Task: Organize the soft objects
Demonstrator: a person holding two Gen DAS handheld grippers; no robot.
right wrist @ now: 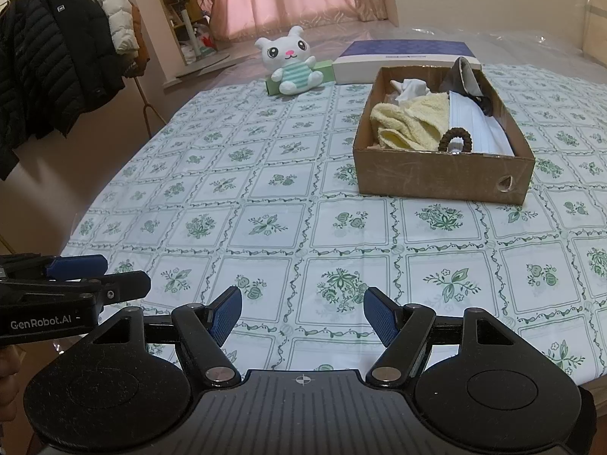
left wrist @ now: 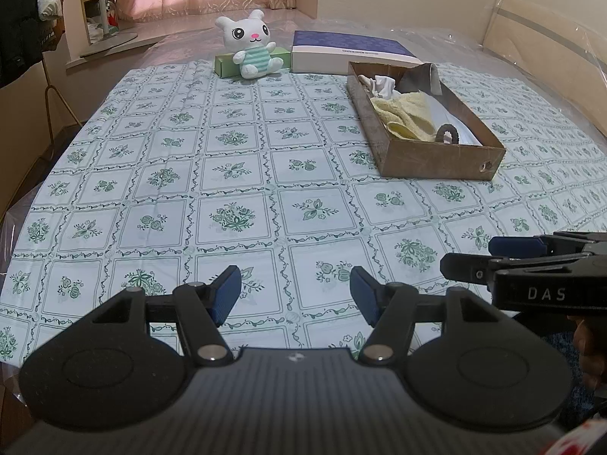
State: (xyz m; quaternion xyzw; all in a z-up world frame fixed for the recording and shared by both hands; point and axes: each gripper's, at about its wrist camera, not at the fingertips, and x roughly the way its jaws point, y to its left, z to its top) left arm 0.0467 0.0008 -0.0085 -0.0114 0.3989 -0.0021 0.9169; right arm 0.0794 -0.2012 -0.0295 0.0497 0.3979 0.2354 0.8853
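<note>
So, both grippers hung low over near edge of tablecloth [left wrist: 242, 174]; left gripper [left wrist: 295, 295] released, nothing between pads; right gripper [right wrist: 302, 316] same, spread and empty; box [right wrist: 440, 174] at far right already held towel [right wrist: 408, 123], white cloth, hair tie [right wrist: 457, 140], mask; plush [right wrist: 290, 64] sat outside, far end, against green carton; looked like last item pending; next move probably needed long reach, soft pinch on body.
</note>
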